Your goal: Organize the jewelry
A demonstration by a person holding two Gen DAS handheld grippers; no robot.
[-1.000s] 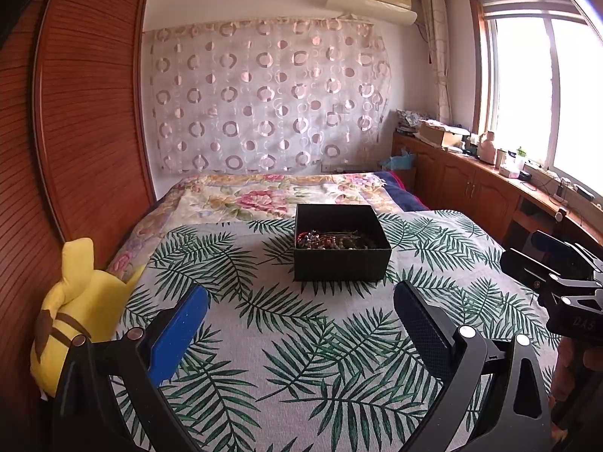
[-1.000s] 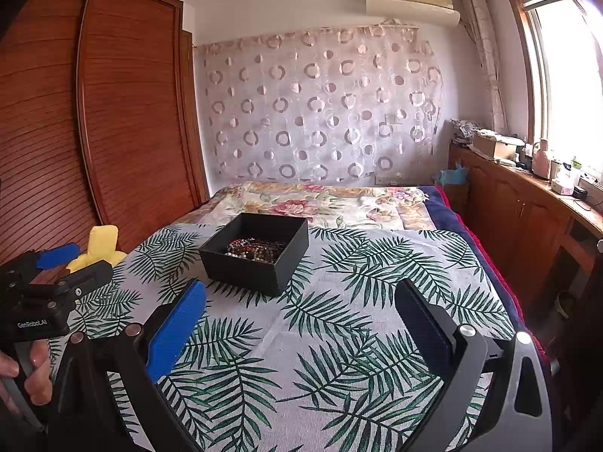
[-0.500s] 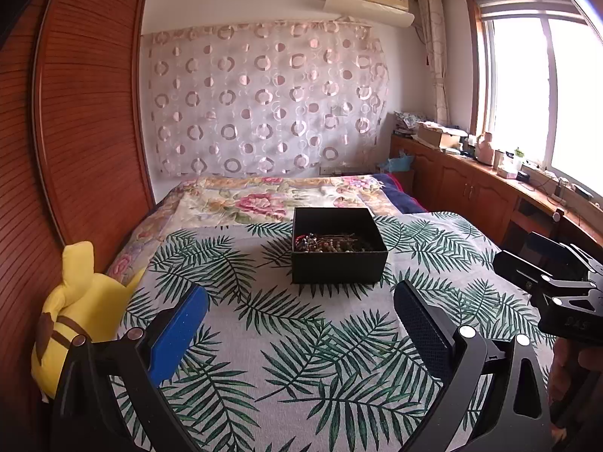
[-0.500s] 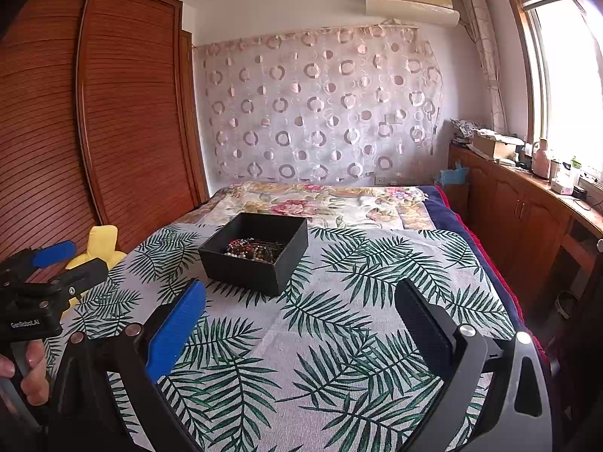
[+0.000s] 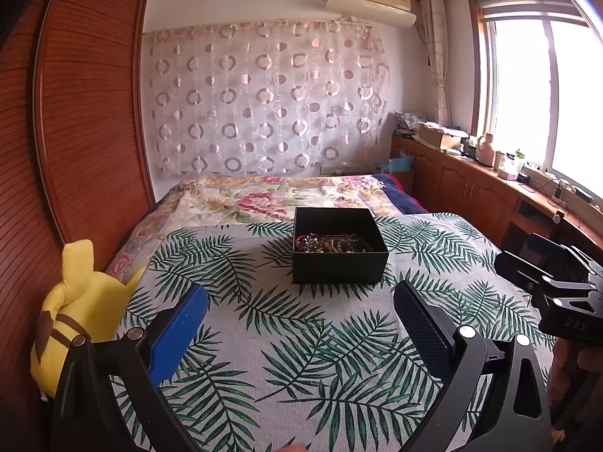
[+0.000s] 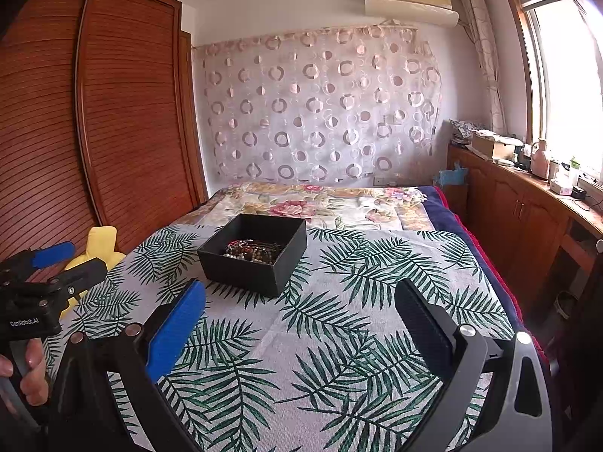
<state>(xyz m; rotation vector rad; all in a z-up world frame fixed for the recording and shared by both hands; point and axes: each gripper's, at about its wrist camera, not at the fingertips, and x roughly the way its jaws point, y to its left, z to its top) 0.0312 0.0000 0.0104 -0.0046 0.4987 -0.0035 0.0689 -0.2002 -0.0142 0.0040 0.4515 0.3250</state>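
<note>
A tangle of jewelry (image 5: 331,243) is seen inside the black box (image 5: 339,267) on the bed (image 5: 301,339); none lies outside. Both the left hand-held gripper (image 5: 301,324) and the right hand-held gripper (image 6: 301,320) are held released and empty, well short of the box. Whether sorting is over or pending cannot be judged.

Open leaf-patterned bedspread (image 5: 301,339) is left between the left claw (image 5: 297,312), the right claw (image 6: 301,309) and the black box (image 5: 339,260), with nothing lying across it. The left edge is bounded by a yellow plush toy (image 5: 75,312) and the wooden wardrobe (image 5: 86,113). The right side is flanked by low cabinets (image 6: 527,218).
</note>
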